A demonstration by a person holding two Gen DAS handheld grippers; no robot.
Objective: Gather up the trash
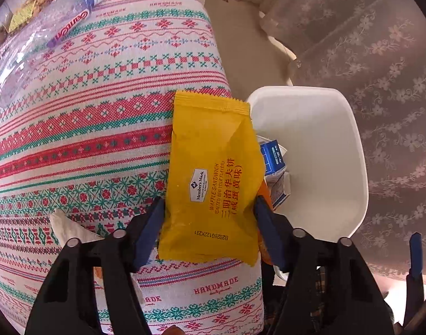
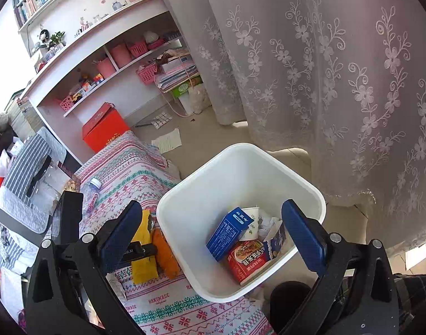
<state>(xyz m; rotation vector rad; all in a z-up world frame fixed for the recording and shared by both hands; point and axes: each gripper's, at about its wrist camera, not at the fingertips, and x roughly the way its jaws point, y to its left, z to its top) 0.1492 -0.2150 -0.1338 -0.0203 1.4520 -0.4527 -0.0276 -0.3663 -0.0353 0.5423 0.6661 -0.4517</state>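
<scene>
Left hand-held gripper [image 1: 208, 217] clenched on the yellow wafer packet [image 1: 213, 178], pads pinching its two long sides near the lower end. Packet held over the right edge of the worktop [image 1: 101, 145], top end pointing toward the white bin [image 1: 338, 139] just beside that edge. To finish well: carry right until the whole packet clears the bin rim, tip downward, then release, so nothing snags the rim or slides back onto the cloth. Something orange tucked behind the packet, possibly a second wrapper; hard to tell. Right hand-held gripper [image 2: 219, 231] released, fingers wide apart, hovering above the bin and angled down into it. Inside: blue carton [image 2: 229, 233], red packet [image 2: 249, 259], paper cup [image 2: 252, 217]. Plastic bottle [image 1: 45, 36] lying near the far left corner of the worktop, not yet collected.
</scene>
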